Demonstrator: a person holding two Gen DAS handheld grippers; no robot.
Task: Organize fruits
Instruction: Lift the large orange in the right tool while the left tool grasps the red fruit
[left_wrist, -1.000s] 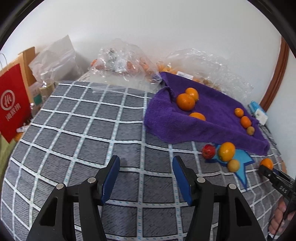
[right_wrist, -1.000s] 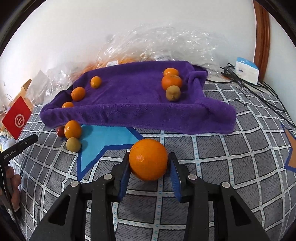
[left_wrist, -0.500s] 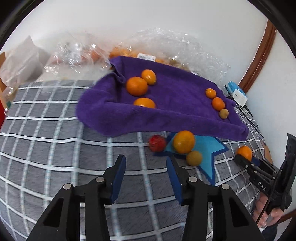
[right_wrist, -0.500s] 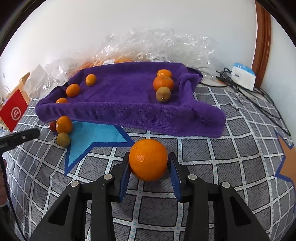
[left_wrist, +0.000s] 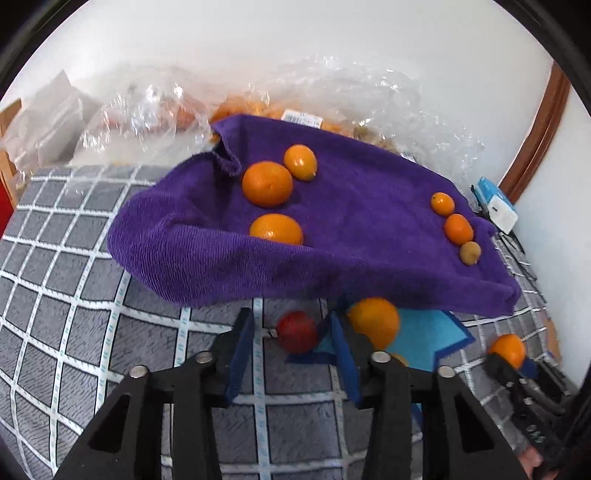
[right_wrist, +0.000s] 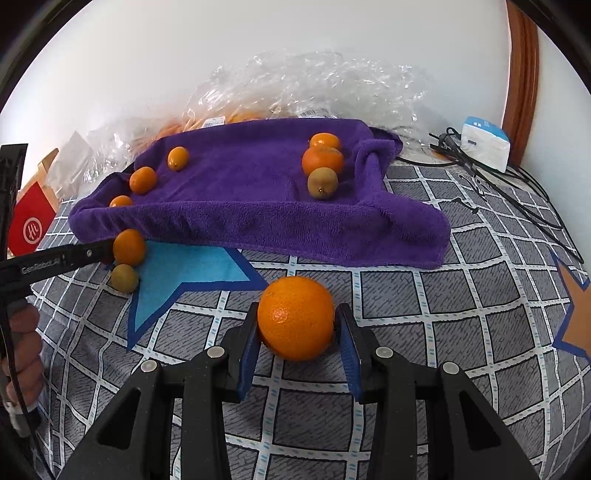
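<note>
Carrying the large orange onto the purple towel looks like the step in hand: the right gripper has its blue-padded jaws clamped on the orange's flanks, held above the checked bedspread short of the towel's near edge. To do it well, I would clear that raised, rolled edge, set the orange down beside the other large oranges at the towel's left end, and release gently, since round, dimpled, glossy fruit rolls easily on soft looped terry. The left gripper hovers with jaws apart around a smooth red fruit on the bedspread, just under the towel's near edge, beside another orange on a blue star patch
</note>
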